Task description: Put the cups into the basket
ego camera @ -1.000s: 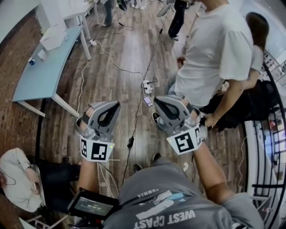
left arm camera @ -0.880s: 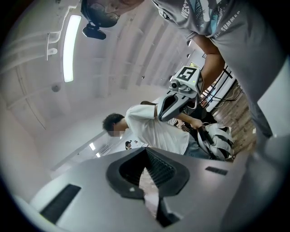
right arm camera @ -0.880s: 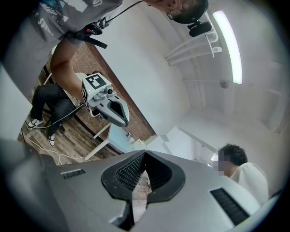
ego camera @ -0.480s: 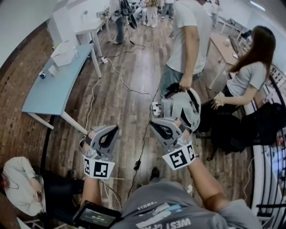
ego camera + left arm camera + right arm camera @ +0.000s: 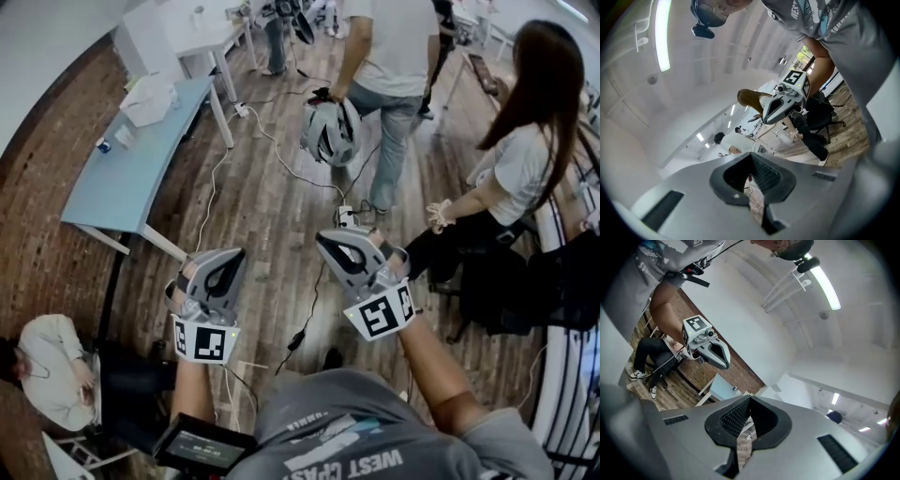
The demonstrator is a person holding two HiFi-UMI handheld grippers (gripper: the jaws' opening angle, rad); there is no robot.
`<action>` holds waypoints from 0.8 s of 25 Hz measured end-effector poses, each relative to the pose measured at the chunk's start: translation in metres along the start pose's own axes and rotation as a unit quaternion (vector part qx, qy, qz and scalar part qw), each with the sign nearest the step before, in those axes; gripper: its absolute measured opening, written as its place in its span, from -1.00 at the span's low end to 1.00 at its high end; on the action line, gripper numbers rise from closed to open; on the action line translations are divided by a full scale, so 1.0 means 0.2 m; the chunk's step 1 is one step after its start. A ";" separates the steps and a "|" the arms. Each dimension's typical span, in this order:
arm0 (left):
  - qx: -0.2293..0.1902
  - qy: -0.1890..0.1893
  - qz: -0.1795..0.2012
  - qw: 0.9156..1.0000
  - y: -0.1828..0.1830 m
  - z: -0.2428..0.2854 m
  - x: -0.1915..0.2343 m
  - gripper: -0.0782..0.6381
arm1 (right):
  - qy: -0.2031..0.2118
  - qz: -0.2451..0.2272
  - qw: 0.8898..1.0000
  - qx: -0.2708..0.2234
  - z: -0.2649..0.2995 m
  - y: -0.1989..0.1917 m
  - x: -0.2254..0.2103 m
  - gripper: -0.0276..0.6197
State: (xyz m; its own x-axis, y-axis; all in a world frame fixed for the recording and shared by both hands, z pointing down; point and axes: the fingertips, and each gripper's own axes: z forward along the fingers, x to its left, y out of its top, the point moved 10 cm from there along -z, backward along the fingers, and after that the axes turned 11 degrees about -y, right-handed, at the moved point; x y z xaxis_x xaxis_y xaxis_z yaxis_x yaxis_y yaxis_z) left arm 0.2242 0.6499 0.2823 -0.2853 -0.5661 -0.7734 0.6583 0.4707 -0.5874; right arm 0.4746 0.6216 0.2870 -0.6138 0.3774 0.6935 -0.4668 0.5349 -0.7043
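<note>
No cup and no basket shows in any view. In the head view my left gripper (image 5: 231, 255) and my right gripper (image 5: 326, 238) are held side by side, level, above the wooden floor. Each is shut, with nothing between its jaws. The left gripper view shows its own jaws closed tip to tip (image 5: 751, 154), and the right gripper (image 5: 774, 107) floats beyond them. In the right gripper view the closed jaws (image 5: 749, 398) point at a brick wall, and the left gripper (image 5: 720, 357) is beside them.
A light blue table (image 5: 122, 178) stands at the left, with a white table (image 5: 202, 37) behind it. A standing person carries a helmet (image 5: 330, 131) ahead. One person sits at the right (image 5: 525, 169), another at the lower left (image 5: 47, 366). Cables (image 5: 309, 300) cross the floor.
Both grippers swung across the room, still shut and empty. The standing person with the helmet, close at the right before, is now farther off at the top centre. The seated person has come into view.
</note>
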 end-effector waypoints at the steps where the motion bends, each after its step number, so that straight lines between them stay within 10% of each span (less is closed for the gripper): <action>1: 0.004 0.001 -0.003 1.000 -0.01 0.02 0.00 -0.78 | 0.002 0.002 1.000 -0.001 0.01 -0.03 -0.01 -0.90; 20: -0.010 0.000 -0.009 1.000 -0.59 0.12 0.44 -0.78 | 0.004 0.004 1.000 0.020 0.70 -0.13 0.05 -0.90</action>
State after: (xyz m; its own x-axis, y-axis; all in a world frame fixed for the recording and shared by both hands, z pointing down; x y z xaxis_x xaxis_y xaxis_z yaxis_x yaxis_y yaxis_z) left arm 0.1383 0.5294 0.2888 -0.2976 -0.5746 -0.7624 0.6388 0.4736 -0.6063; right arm 0.3920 0.5059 0.2912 -0.6121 0.3873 0.6895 -0.4871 0.5022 -0.7145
